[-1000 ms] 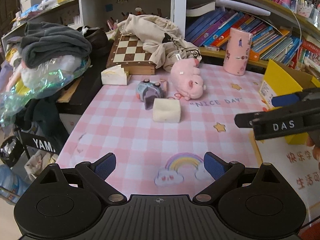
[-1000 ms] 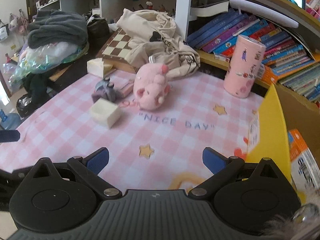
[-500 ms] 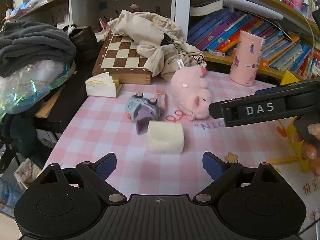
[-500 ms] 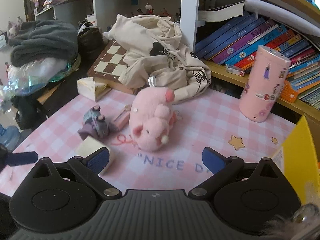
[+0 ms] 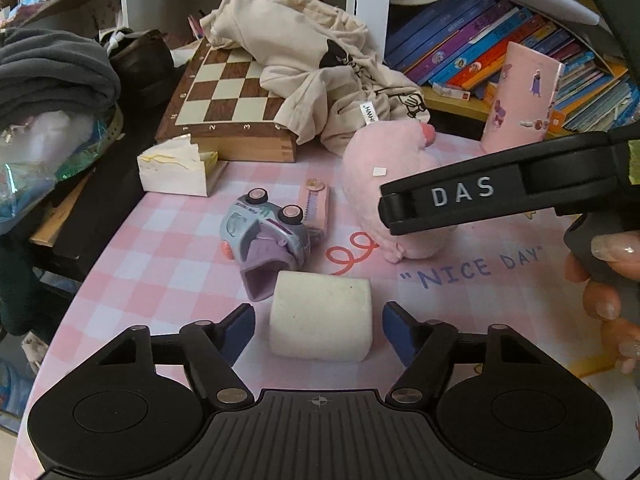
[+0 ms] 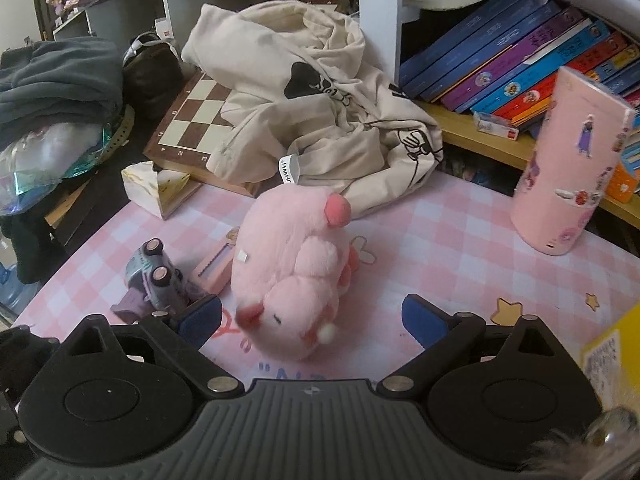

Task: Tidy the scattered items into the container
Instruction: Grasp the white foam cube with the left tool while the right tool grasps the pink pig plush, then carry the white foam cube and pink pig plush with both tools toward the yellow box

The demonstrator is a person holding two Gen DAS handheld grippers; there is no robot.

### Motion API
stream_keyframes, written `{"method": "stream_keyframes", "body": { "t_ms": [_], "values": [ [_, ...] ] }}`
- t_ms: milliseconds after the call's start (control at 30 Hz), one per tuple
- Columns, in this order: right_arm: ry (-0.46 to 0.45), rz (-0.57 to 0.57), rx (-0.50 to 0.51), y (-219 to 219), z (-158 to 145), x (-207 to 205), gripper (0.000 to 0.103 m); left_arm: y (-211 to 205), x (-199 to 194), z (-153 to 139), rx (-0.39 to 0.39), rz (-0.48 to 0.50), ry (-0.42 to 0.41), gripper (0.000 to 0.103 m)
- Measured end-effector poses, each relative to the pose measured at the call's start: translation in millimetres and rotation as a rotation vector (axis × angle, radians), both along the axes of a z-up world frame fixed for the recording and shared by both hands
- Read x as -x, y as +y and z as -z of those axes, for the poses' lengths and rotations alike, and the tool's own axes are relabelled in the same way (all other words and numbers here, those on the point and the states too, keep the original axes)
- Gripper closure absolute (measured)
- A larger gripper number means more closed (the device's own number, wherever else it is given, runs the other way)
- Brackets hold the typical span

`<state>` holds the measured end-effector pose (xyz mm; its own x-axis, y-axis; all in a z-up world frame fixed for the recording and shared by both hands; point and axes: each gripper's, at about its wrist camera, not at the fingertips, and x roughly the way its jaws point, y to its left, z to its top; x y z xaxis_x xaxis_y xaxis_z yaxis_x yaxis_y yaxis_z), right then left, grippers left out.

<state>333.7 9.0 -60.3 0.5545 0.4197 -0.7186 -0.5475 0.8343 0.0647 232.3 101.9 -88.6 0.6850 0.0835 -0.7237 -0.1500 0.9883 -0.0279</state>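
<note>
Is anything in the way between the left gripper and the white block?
No, nothing visible. The white block already sits on the pink mat between the open fingers of the left gripper. The toy car lies just behind the block, on its far side, so it does not block the grab.

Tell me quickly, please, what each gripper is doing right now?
Left gripper: open, jaws either side of the white sponge, not gripping it.
Right gripper: open, jaws around the pink plush pig, holding nothing.
</note>
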Motion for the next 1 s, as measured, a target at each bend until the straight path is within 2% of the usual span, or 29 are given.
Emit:
{"method": "stream_keyframes", "body": {
  "t_ms": [33,100,267,300,367,400,767,1000],
  "values": [
    [0.003,-0.002,0.0,1.2,1.4,-2.4,0.005,0.3,-1.8,0.8,0.0,-0.004,0.003,0.034],
    [0.007,-0.005,-0.001,4.2,4.5,-7.3,0.005,0.8,-5.0,2.5,0.003,-0.01,0.009,0.042],
    [0.015,-0.018,-0.005,11.5,11.0,-18.0,0.014,-0.8,-7.8,4.5,0.003,-0.01,0.015,0.05],
    [0.016,-0.026,-0.007,12.6,11.6,-18.8,0.018,-1.1,-6.9,4.1,0.004,-0.012,0.014,0.052],
    [0.021,-0.038,-0.012,12.8,11.5,-17.5,0.036,-0.8,-5.2,3.2,0.009,-0.016,0.015,0.054],
    [0.025,-0.041,-0.015,12.0,10.9,-15.6,0.048,-0.3,-4.2,2.7,0.012,-0.018,0.017,0.054],
    [0.066,-0.083,-0.043,4.1,4.3,5.7,0.053,5.7,27.9,-10.6,0.037,-0.046,0.008,0.057],
    [0.096,-0.1,-0.074,-14.1,-3.6,43.9,0.053,4.6,61.0,-22.1,0.049,-0.052,-0.004,0.058]
  ]
}}
